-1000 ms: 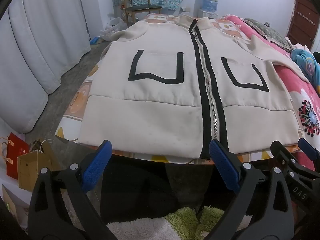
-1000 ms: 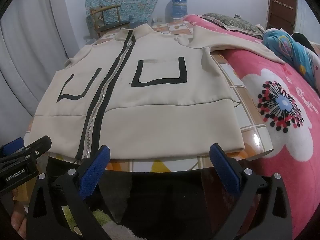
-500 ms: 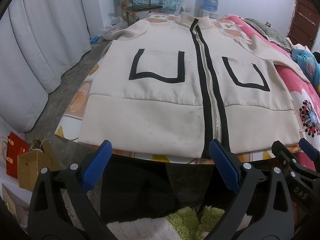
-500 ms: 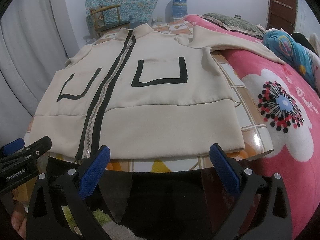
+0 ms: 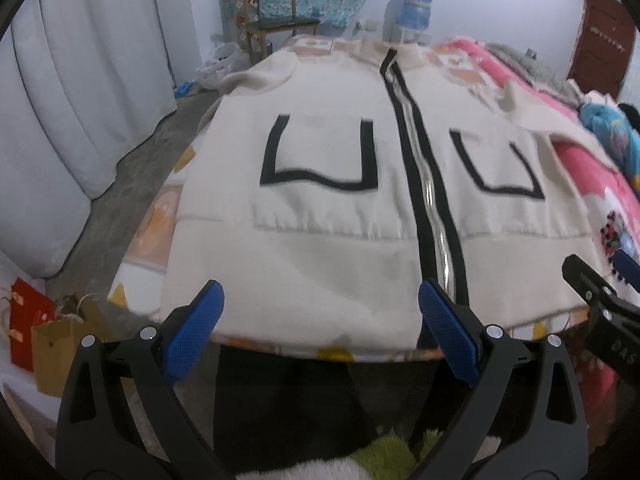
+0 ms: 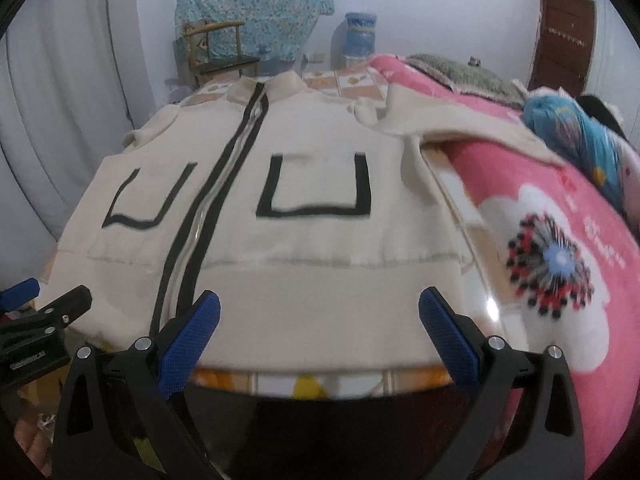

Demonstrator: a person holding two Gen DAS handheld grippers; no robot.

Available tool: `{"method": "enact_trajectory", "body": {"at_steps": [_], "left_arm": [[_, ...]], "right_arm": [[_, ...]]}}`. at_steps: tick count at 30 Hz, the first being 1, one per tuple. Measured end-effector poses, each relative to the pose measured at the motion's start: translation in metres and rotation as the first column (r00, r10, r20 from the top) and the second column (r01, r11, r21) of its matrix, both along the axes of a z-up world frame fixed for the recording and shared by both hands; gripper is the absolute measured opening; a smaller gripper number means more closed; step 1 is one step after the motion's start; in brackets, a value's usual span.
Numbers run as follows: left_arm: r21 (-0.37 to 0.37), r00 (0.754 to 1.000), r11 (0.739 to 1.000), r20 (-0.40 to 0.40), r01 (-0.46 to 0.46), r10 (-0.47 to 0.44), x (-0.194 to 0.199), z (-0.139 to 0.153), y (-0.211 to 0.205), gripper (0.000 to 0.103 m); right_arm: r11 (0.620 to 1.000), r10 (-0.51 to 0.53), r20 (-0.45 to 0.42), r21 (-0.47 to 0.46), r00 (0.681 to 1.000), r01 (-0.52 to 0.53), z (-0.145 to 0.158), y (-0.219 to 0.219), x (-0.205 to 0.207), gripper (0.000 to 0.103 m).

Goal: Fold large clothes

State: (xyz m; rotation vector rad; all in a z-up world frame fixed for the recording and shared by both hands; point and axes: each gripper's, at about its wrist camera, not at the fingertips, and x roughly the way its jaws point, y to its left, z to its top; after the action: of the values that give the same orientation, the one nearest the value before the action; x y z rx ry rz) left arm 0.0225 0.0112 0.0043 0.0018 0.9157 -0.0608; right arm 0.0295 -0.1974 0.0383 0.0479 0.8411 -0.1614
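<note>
A large cream jacket (image 5: 320, 208) (image 6: 320, 248) with a black-edged zip and two black U-shaped pocket outlines lies flat, front up, on a tiled table, collar at the far end. Its right sleeve (image 6: 460, 124) runs out over a pink blanket. My left gripper (image 5: 320, 320) hangs open just over the hem, left of the zip. My right gripper (image 6: 318, 324) is open above the hem's right half. Neither holds anything. The right gripper's tip (image 5: 600, 296) shows in the left wrist view, and the left gripper's tip (image 6: 44, 316) in the right wrist view.
A pink flowered blanket (image 6: 560, 260) covers the bed to the right, with a blue bundle (image 6: 576, 132) on it. A wooden chair (image 5: 272, 20) and a water dispenser (image 5: 412, 12) stand at the far wall. Grey curtains (image 5: 80, 100) hang left. Paper bags (image 5: 40, 332) sit on the floor.
Both grippers have moved forward and closer to the jacket's hem, which now reaches up to the fingertips in both views. The jaws stay open.
</note>
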Motion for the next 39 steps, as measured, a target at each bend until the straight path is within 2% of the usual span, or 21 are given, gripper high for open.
{"method": "enact_trajectory", "body": {"at_steps": [5,6,9,14,19,21,23,26,29,30,32,33,36,37,38,39], "left_arm": [[-0.077,0.998,0.995,0.039,0.058,-0.055,0.022,0.005,0.013,0.094],[-0.112,0.996,0.991,0.053,0.072,-0.066,0.028,0.007,0.019,0.094],[-0.188,0.991,0.976,0.102,0.108,-0.09,0.047,0.016,0.033,0.094],[-0.264,0.986,0.956,0.14,0.126,-0.091,0.084,0.035,0.058,0.094],[-0.251,0.987,0.968,0.162,0.027,0.014,0.122,0.048,0.088,0.094],[-0.265,0.986,0.964,0.154,-0.016,0.059,0.14,0.052,0.104,0.094],[-0.297,0.983,0.953,0.144,-0.066,0.113,0.157,0.055,0.127,0.094],[-0.352,0.971,0.921,0.102,-0.166,0.214,0.192,0.055,0.169,0.094],[-0.443,0.958,0.859,0.002,-0.256,0.287,0.233,0.039,0.217,0.094],[-0.485,0.954,0.828,-0.047,-0.281,0.297,0.246,0.029,0.232,0.094],[-0.573,0.934,0.741,-0.164,-0.351,0.317,0.27,0.0,0.262,0.094],[-0.607,0.93,0.706,-0.205,-0.365,0.304,0.279,-0.012,0.272,0.094],[-0.698,0.895,0.56,-0.364,-0.446,0.258,0.3,-0.065,0.301,0.094],[-0.716,0.885,0.522,-0.399,-0.463,0.239,0.301,-0.081,0.303,0.094],[-0.739,0.873,0.466,-0.436,-0.487,0.219,0.301,-0.098,0.307,0.094],[-0.77,0.857,0.378,-0.482,-0.514,0.182,0.301,-0.122,0.315,0.094]], "right_arm": [[0.996,0.061,0.039,-0.066,0.997,-0.059,0.015,0.013,0.035,0.097],[0.995,0.075,0.045,-0.072,0.996,-0.071,0.017,0.016,0.041,0.097],[0.986,0.154,0.065,-0.066,0.986,-0.15,0.028,0.03,0.073,0.097],[0.966,0.257,0.096,-0.041,0.962,-0.254,0.043,0.049,0.122,0.097],[0.933,0.348,0.089,0.064,0.933,-0.355,0.044,0.059,0.177,0.097],[0.923,0.37,0.074,0.085,0.926,-0.376,0.039,0.062,0.194,0.097],[0.911,0.396,0.054,0.103,0.917,-0.4,0.031,0.066,0.215,0.097],[0.898,0.423,0.019,0.123,0.906,-0.422,0.016,0.073,0.243,0.097],[0.889,0.444,-0.012,0.133,0.896,-0.439,0.001,0.081,0.262,0.097],[0.884,0.453,-0.021,0.138,0.891,-0.446,-0.005,0.085,0.268,0.097],[0.877,0.466,-0.026,0.143,0.884,-0.458,-0.011,0.091,0.274,0.097],[0.875,0.47,-0.028,0.143,0.882,-0.462,-0.013,0.093,0.276,0.097],[0.872,0.478,-0.038,0.14,0.878,-0.469,-0.024,0.104,0.283,0.097],[0.871,0.479,-0.044,0.143,0.876,-0.469,-0.027,0.105,0.285,0.097],[0.871,0.48,-0.05,0.146,0.876,-0.469,-0.029,0.107,0.285,0.097],[0.871,0.48,-0.055,0.148,0.875,-0.469,-0.031,0.107,0.286,0.097]]}}
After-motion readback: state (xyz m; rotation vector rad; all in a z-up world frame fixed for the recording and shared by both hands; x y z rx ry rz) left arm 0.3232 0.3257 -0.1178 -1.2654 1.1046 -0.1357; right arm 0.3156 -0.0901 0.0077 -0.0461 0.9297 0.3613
